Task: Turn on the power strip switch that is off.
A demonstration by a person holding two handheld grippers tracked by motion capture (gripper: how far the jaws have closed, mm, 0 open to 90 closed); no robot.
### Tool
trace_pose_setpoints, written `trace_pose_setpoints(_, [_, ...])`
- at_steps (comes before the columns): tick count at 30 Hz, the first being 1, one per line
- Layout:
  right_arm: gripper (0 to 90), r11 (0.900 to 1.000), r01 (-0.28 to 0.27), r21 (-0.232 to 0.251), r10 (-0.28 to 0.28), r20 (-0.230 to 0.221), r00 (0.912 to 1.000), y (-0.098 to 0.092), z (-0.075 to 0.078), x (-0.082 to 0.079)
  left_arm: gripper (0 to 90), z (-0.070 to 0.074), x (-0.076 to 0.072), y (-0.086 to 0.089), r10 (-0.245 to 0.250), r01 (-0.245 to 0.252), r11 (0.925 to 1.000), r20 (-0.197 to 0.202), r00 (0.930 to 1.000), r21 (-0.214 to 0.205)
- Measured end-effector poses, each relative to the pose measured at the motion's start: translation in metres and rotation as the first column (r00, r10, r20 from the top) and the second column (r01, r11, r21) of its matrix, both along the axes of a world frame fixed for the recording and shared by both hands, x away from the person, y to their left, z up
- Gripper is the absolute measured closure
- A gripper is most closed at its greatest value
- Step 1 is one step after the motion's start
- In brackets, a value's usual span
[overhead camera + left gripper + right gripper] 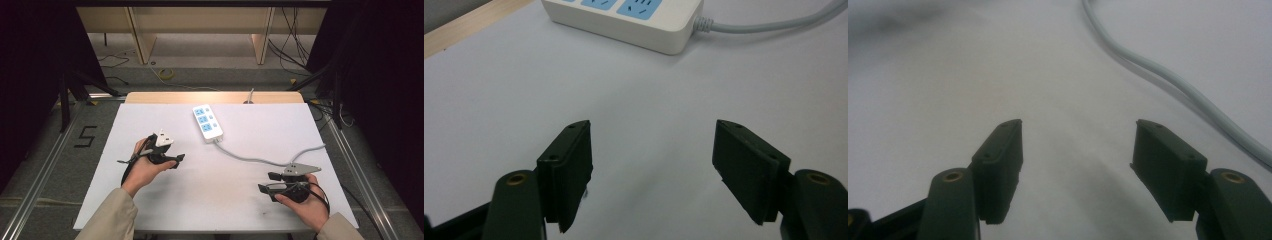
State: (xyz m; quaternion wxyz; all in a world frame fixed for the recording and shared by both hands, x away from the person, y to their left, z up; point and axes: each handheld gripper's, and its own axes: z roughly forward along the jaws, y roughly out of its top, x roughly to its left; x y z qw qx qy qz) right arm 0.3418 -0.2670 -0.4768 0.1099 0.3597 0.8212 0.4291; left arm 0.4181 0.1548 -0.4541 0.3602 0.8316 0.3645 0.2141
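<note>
The left gripper (651,170) has its 2 black jaws spread wide with nothing between them, above bare white table (524,90). Just beyond the jaws, in the left gripper view, lies a white power strip (634,20) with blue socket faces, and its grey cable (774,22) leaves to the right. The right gripper (1078,165) also stands wide apart and empty over the table, with the same grey cable curving past its right jaw. In the high view, the left gripper (172,159) sits at the table's left middle, near the strip (208,121) at the far centre. The right gripper (267,184) is near the front right, beside the cable (250,159), well apart from the strip.
</note>
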Motion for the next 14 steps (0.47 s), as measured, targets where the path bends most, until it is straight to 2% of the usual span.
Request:
trace_pose_setpoints(5, [37.6,1.0000,-0.003,0.001,0.003,0.002,1.0000,0.000,0.000,0.000,31.3,-0.008,-0.018,0.004,0.009,-0.009,0.9999,0.005,0.9999,-0.006])
trace_pose_setpoints(8, [37.4,1.0000,-0.004,0.002,0.004,0.005,1.0000,-0.001,0.001,0.000,30.6,-0.013,-0.028,0.008,0.008,-0.008,0.9999,-0.004,1.0000,0.006])
trace_pose_setpoints(14, [37.1,1.0000,0.001,-0.001,-0.001,0.010,0.9999,-0.002,0.002,-0.001,28.3,-0.022,-0.036,0.018,0.046,-0.046,0.9988,-0.008,0.9989,0.020])
